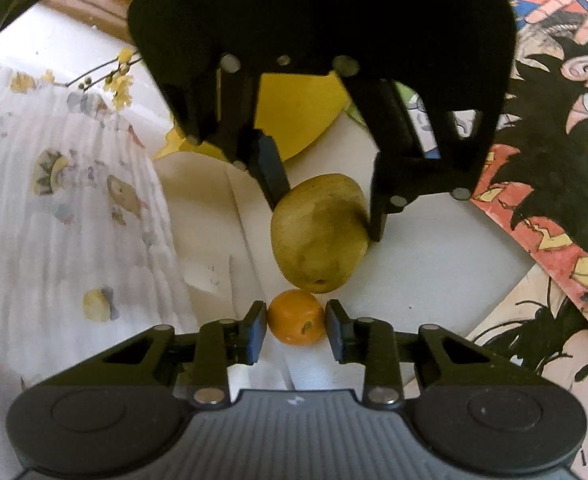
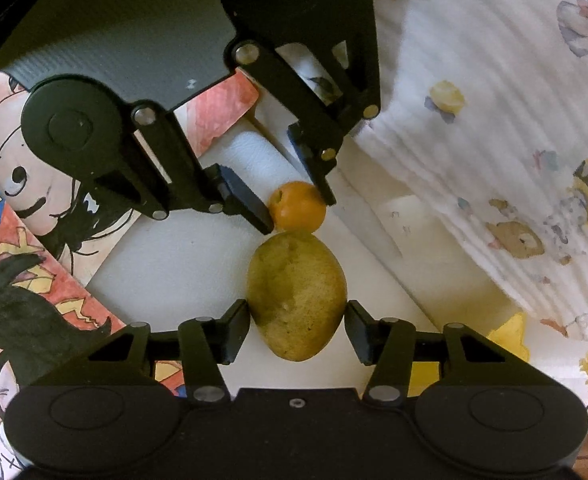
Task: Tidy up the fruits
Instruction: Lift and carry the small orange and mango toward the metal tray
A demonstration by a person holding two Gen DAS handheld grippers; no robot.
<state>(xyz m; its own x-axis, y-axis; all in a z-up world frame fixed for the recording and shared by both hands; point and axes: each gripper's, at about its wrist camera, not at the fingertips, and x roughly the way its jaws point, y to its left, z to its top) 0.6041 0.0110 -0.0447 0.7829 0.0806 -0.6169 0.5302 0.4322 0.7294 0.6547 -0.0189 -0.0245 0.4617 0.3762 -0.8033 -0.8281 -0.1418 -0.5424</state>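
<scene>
Between left gripper (image 1: 296, 326) fingers sits the orange (image 1: 296, 322), touching the pear (image 1: 320, 233).

My left gripper (image 1: 296, 330) brackets the orange (image 1: 297, 322), which touches the pear (image 1: 320, 234) between my right gripper (image 2: 297, 330) fingers; drawings (image 1: 554, 184) right, cloth (image 1: 65, 208) left.
</scene>
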